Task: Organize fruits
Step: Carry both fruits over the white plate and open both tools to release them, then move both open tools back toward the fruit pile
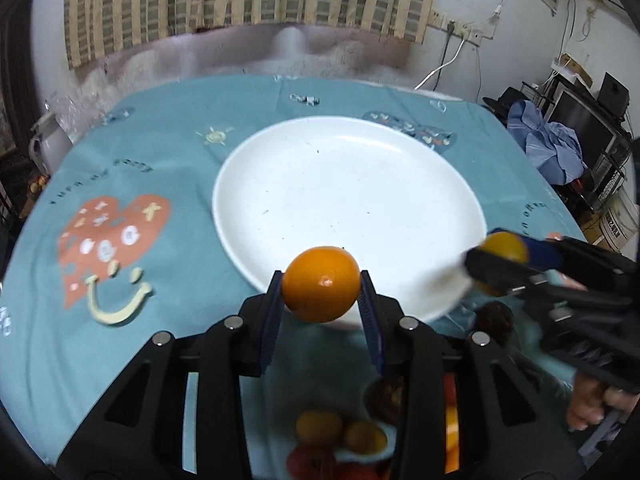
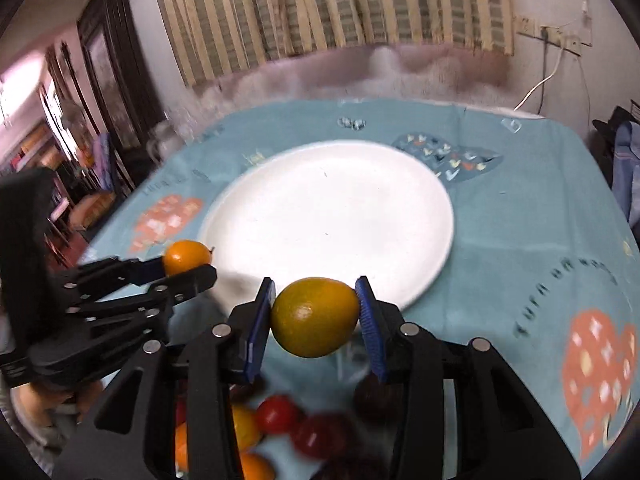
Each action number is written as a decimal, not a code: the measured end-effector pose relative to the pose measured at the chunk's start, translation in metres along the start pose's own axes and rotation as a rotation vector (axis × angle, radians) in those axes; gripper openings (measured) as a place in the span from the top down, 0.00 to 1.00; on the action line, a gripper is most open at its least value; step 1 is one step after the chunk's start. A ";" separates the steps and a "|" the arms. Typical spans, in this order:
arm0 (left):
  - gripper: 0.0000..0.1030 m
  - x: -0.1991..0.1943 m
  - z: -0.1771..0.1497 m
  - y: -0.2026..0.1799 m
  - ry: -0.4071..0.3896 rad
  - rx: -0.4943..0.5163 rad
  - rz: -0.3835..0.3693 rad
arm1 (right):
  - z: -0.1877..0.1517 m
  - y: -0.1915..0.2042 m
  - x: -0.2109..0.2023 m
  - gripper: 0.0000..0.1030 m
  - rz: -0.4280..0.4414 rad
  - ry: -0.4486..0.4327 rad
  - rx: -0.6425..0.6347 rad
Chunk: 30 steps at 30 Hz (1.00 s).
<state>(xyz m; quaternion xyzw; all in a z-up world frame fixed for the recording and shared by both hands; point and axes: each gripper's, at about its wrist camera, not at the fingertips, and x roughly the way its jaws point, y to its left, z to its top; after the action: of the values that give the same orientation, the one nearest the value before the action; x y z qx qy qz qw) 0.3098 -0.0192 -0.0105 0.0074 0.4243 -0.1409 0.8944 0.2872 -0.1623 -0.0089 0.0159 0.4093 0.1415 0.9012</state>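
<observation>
Step in hand: both grippers carry a fruit toward the white plate (image 1: pixel 348 184); judged from the bare plate, the placing has not yet begun.

Left gripper (image 1: pixel 322 292): clamped on an orange fruit (image 1: pixel 320 282), the blue pads pressing its two sides. In the left wrist view the fruit hangs over the plate's near rim, at about 6 o'clock of the plate.

Right gripper (image 2: pixel 316 316): clamped on a yellow-orange fruit (image 2: pixel 316 316) with a greenish cast, held across its longer axis. In the right wrist view it sits just short of the plate's rim, at about 6 o'clock.

Each seen from the other: the right gripper shows at 3 o'clock of the left wrist view, blurred, at the plate's edge; the left gripper shows at 9 o'clock of the right wrist view.

Plate: white, nothing lying on it, set in the middle of a teal tablecloth (image 1: pixel 168 184) printed with orange hearts.

Remaining fruit: a blurred cluster of red, orange and dark fruits (image 2: pixel 280 416) lies below the grippers, at 6 o'clock in both views; kinds cannot be told.

Next move calls for: lowering each fruit inside the rim, well apart from the other, and opening the jaws only near the surface, since round fruit will likely roll.
</observation>
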 end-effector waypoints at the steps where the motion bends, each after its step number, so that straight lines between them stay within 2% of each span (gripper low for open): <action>1: 0.64 0.006 0.000 0.000 0.005 0.005 0.009 | 0.001 0.000 0.008 0.59 -0.012 0.011 -0.010; 3: 0.57 0.014 0.000 -0.001 0.007 0.016 0.026 | 0.002 0.001 0.019 0.58 -0.043 0.028 -0.037; 4: 0.47 0.015 0.000 -0.001 -0.002 0.018 0.028 | 0.003 0.002 0.021 0.48 -0.052 0.023 -0.050; 5: 0.43 0.015 -0.001 -0.001 -0.015 0.023 0.044 | 0.003 0.002 0.017 0.40 -0.075 -0.006 -0.056; 7: 0.34 0.013 0.000 -0.002 -0.028 0.033 0.069 | 0.001 -0.001 0.008 0.40 -0.081 -0.040 -0.060; 11: 0.34 0.000 -0.009 -0.003 -0.035 0.033 0.066 | -0.002 -0.004 -0.020 0.40 -0.029 -0.088 -0.028; 14: 0.34 -0.028 -0.028 -0.006 -0.066 0.058 0.090 | -0.016 -0.002 -0.056 0.40 0.020 -0.114 -0.011; 15: 0.33 -0.040 -0.037 -0.005 -0.075 0.059 0.093 | -0.024 -0.001 -0.068 0.40 0.023 -0.123 -0.007; 17: 0.23 -0.063 -0.059 -0.003 -0.090 0.048 0.091 | -0.045 0.001 -0.092 0.40 0.030 -0.134 -0.009; 21: 0.23 -0.097 -0.109 -0.007 -0.102 0.027 0.078 | -0.099 0.002 -0.126 0.40 0.044 -0.168 0.011; 24: 0.23 -0.104 -0.145 -0.018 -0.086 0.041 0.060 | -0.138 0.002 -0.135 0.40 0.056 -0.197 0.040; 26: 0.23 -0.103 -0.164 -0.026 -0.079 0.060 0.066 | -0.158 -0.003 -0.132 0.40 0.065 -0.163 0.064; 27: 0.23 -0.102 -0.169 -0.031 -0.066 0.077 0.066 | -0.164 -0.005 -0.130 0.40 0.070 -0.144 0.074; 30: 0.23 -0.108 -0.168 -0.035 -0.095 0.090 0.062 | -0.172 -0.008 -0.127 0.40 0.084 -0.114 0.091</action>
<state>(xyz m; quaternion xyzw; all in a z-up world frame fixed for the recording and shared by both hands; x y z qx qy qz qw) 0.1091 -0.0041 -0.0323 0.0539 0.3745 -0.1325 0.9161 0.0821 -0.2188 -0.0307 0.0819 0.3621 0.1595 0.9147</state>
